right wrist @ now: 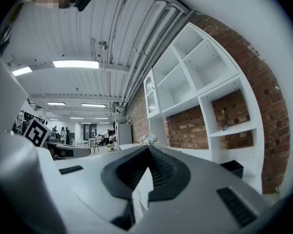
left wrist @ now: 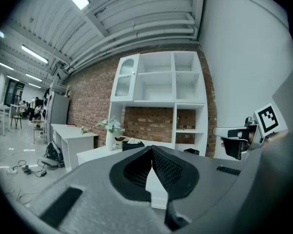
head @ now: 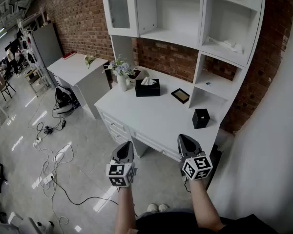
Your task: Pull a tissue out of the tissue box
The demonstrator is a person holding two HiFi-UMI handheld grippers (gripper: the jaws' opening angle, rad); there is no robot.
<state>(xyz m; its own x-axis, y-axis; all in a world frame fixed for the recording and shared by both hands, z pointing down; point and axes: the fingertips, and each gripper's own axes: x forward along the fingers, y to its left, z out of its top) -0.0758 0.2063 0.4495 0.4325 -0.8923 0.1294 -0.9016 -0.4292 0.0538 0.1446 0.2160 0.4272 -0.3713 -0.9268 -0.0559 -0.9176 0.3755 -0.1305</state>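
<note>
- Toward the back left corner of the white table (head: 156, 118) we see the black tissue box (head: 147, 88), with a white tissue (head: 147, 81) standing up out of its top.
- Just beside the box, at the left end of the table, a white vase (head: 122, 82) holds pale flowers.
- Further right along the back edge a dark frame (head: 180, 95) lies flat, and a small black box (head: 201, 118) stands near the right end of the table.
- Along the back edge rises a white shelf unit (head: 185, 13), set against a brick wall (head: 83, 13).
- We hold the left gripper (head: 126, 145) off the front edge of the table, over the floor (head: 88, 145). Its jaws are together, with nothing between them.
- We hold the right gripper (head: 183, 139) beside it, also short of the front edge and about level. Its jaws are pressed together and empty as well.
- Both grippers are well apart from the tissue box, which sits across the table from them.
- Looking along the left gripper (left wrist: 151, 148), we find the tissue box (left wrist: 133, 144) just above and left of the joined jaw tips, far behind them.
- Looking along the right gripper (right wrist: 147, 149), we see the shelf unit (right wrist: 195, 82) and the brick wall to the right. We cannot make out the tissue box there.
- Beyond the left end of the table stands a second white table (head: 78, 69), and cables (head: 53, 155) trail over the floor in front of it.
</note>
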